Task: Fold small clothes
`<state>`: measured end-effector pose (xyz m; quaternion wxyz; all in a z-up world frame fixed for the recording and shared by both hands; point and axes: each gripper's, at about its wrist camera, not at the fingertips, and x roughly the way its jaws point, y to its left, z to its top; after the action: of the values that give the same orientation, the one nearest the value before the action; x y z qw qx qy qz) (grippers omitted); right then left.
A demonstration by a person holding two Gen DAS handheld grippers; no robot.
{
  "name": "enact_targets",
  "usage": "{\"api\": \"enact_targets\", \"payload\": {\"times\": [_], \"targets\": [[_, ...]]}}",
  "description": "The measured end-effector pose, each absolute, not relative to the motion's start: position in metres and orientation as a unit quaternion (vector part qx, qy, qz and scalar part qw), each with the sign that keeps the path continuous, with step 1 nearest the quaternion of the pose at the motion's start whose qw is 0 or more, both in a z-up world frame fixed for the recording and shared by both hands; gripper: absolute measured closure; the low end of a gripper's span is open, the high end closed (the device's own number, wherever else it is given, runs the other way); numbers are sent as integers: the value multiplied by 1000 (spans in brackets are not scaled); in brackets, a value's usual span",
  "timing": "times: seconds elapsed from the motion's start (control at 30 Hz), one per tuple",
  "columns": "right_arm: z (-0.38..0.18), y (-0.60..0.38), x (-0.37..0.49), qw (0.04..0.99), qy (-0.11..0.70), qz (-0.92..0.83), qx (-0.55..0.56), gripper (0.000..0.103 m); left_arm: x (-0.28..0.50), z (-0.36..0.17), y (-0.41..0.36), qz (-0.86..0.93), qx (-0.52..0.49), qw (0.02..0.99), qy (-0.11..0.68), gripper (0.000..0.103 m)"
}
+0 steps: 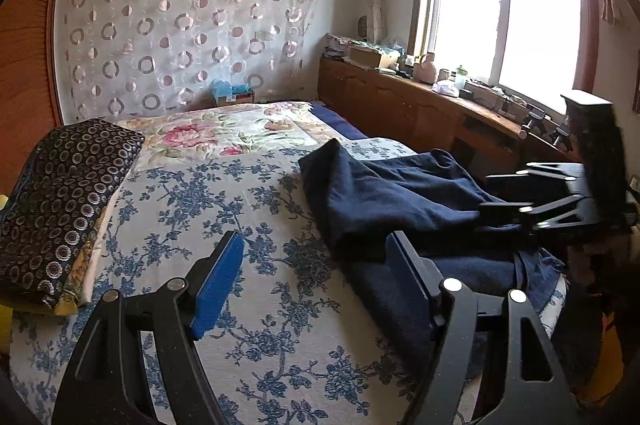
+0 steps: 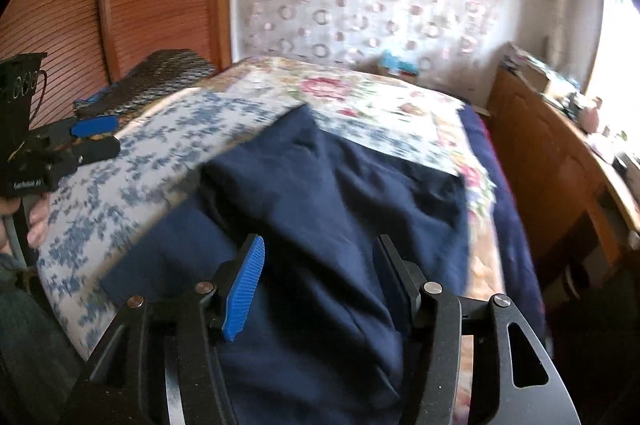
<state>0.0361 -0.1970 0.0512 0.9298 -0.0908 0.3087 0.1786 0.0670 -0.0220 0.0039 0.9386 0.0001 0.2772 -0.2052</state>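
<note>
The navy garment [image 1: 400, 197] lies crumpled on the bed's [image 1: 248, 225] right side; a far box [image 1: 234, 96] holds blue cloth. The left gripper [image 1: 316, 277] gapes wide, empty; the right gripper [image 2: 318, 285], jaws wide, straddles the garment.

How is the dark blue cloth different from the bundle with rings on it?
The dark blue cloth is plain and lies rumpled and spread out; the ringed bundle is black with pale circles and neatly folded thick. The cloth lies by the right gripper; the bundle sits at the bed's left edge. Both rest on the flowered bedspread.
</note>
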Motion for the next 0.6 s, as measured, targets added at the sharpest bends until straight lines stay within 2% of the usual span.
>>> {"api": "enact_targets", "payload": {"times": [0.4,0.6], "targets": [[24,-150,112,898,343,252,-115,45,71,0,-7,-185,-10,942,281,28],[21,-126,125,887,349,270,-134,45,72,1,-3,-181,-14,943,279,28]]}}
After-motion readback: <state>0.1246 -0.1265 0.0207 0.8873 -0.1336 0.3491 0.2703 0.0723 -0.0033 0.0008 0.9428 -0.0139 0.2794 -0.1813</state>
